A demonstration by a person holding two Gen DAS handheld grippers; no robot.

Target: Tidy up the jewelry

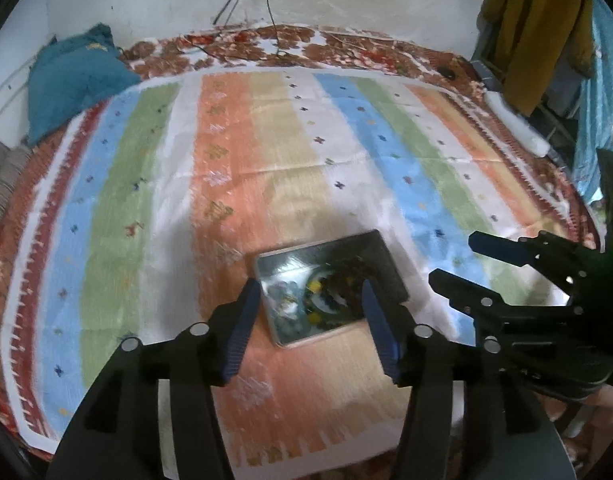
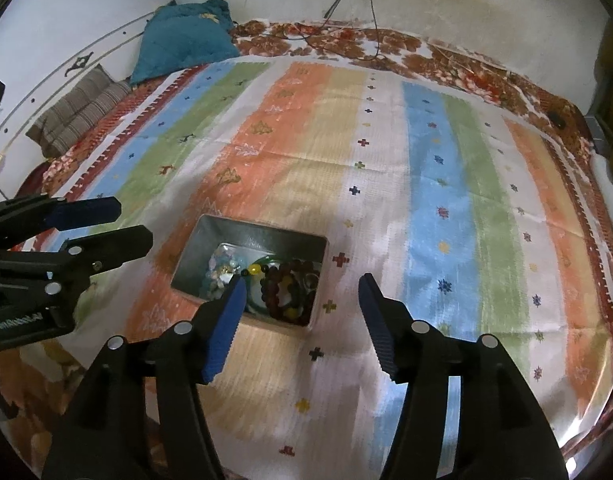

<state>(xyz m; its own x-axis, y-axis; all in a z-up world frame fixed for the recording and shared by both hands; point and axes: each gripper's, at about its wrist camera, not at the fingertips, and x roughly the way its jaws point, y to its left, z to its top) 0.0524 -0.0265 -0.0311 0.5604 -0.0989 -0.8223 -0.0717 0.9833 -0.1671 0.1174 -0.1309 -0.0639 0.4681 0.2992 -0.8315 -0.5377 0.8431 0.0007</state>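
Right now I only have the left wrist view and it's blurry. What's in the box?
Observer: In the right wrist view the metal box holds a dark red bead bracelet beside pale blue-white beads.
Operator: Anything on the bed's left side besides the teal cushion?
Observer: Yes, a brown striped pillow lies beside the teal cushion.
Operator: Is the right gripper over the box?
Observer: Partly. The right gripper is open; one fingertip overlaps the box, the other is over the striped cloth.
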